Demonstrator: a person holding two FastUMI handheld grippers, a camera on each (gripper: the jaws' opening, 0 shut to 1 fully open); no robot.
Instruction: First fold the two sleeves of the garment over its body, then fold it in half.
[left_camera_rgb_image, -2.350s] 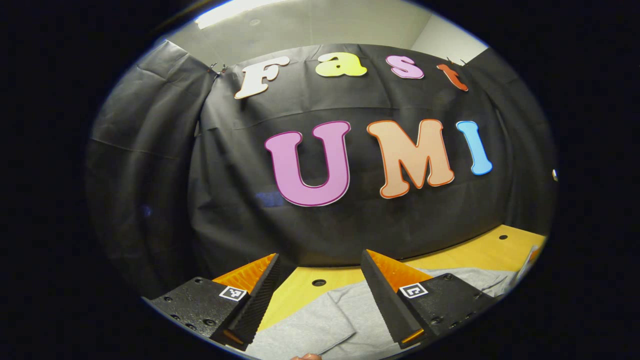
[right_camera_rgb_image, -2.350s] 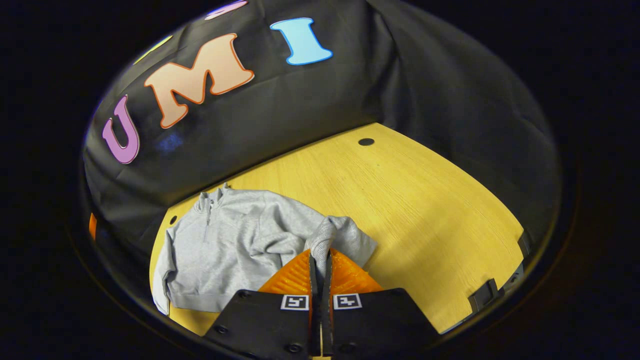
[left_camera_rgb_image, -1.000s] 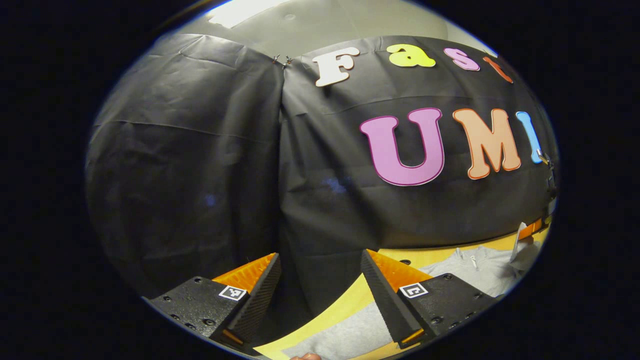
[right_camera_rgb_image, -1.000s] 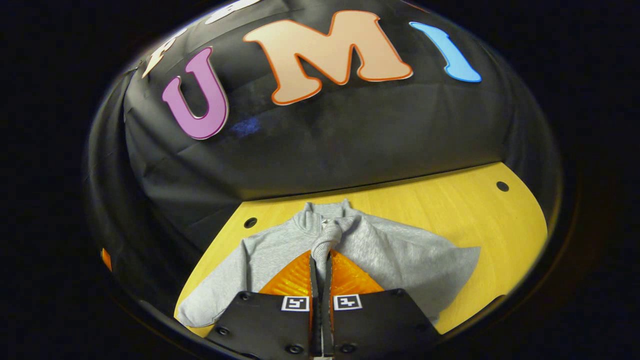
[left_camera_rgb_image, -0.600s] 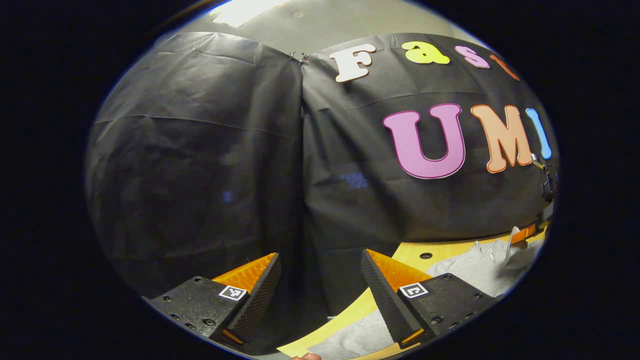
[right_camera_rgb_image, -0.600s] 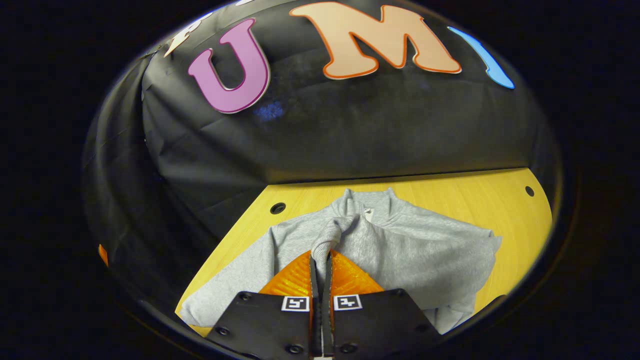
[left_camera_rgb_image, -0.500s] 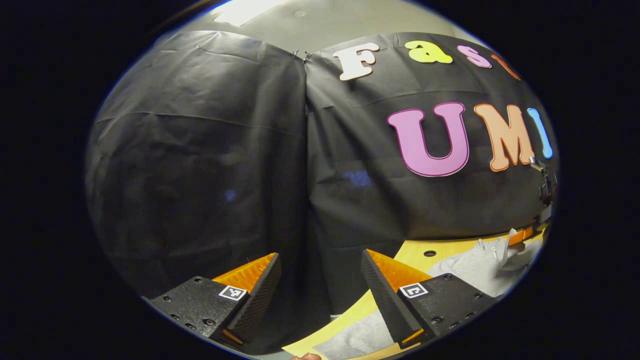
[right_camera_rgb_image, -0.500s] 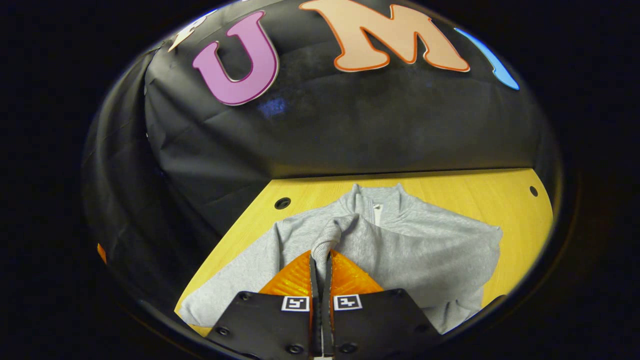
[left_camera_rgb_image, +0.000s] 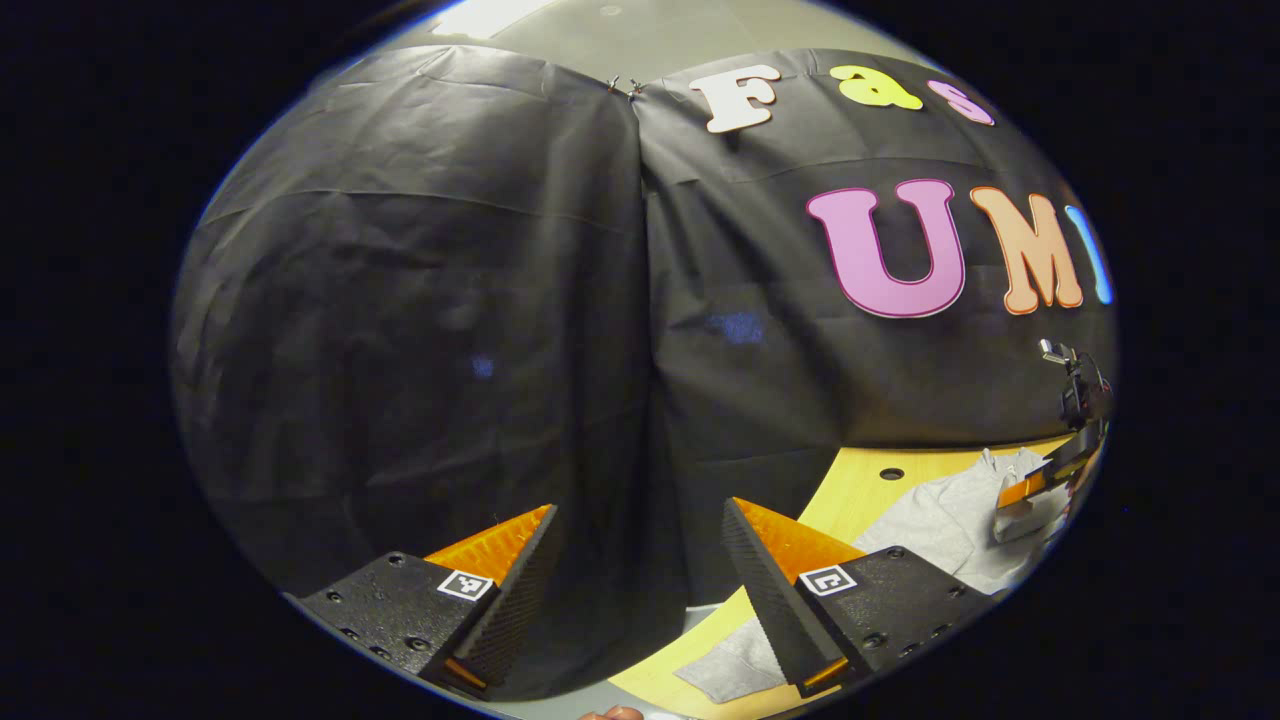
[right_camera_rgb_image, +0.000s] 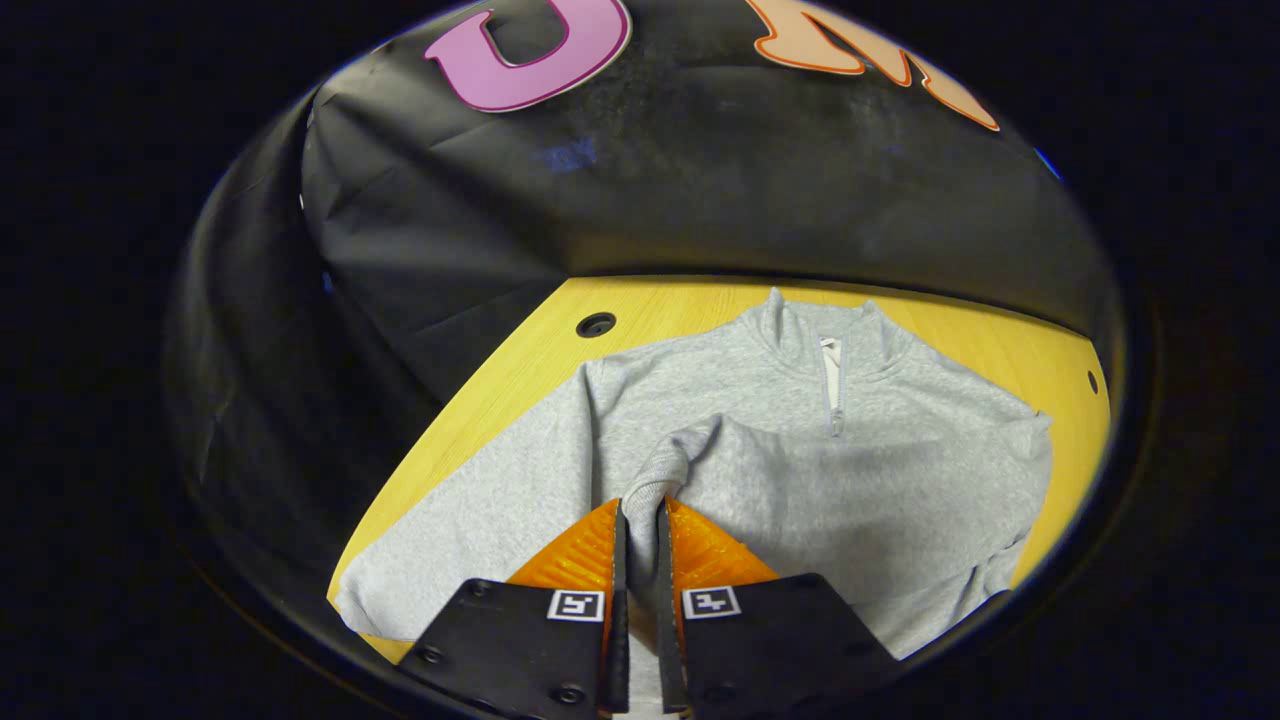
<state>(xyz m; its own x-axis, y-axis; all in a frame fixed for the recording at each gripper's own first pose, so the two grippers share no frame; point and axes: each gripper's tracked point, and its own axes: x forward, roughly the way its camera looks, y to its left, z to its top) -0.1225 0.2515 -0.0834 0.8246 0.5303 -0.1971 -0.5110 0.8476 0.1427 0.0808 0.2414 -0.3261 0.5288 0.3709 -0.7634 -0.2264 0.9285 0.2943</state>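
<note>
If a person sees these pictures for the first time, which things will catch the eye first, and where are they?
In the right gripper view, the grey sweatshirt lies spread on the yellow wooden table, collar toward the black cloth wall. The right gripper pinches one sleeve cuff over the sweatshirt's body, at bottom centre. In the left gripper view, the left gripper stands open and holds nothing, facing the wall beyond the table's edge.

We are in a recording booth rather than a home: black cloth wall (left_camera_rgb_image: 420, 300) hangs pinned in creased panels around a bare wooden table (right_camera_rgb_image: 520, 370) drilled with round holes (right_camera_rgb_image: 596, 324), and a plain pale ceiling (left_camera_rgb_image: 640, 25) shows above the cloth's top edge.
</note>
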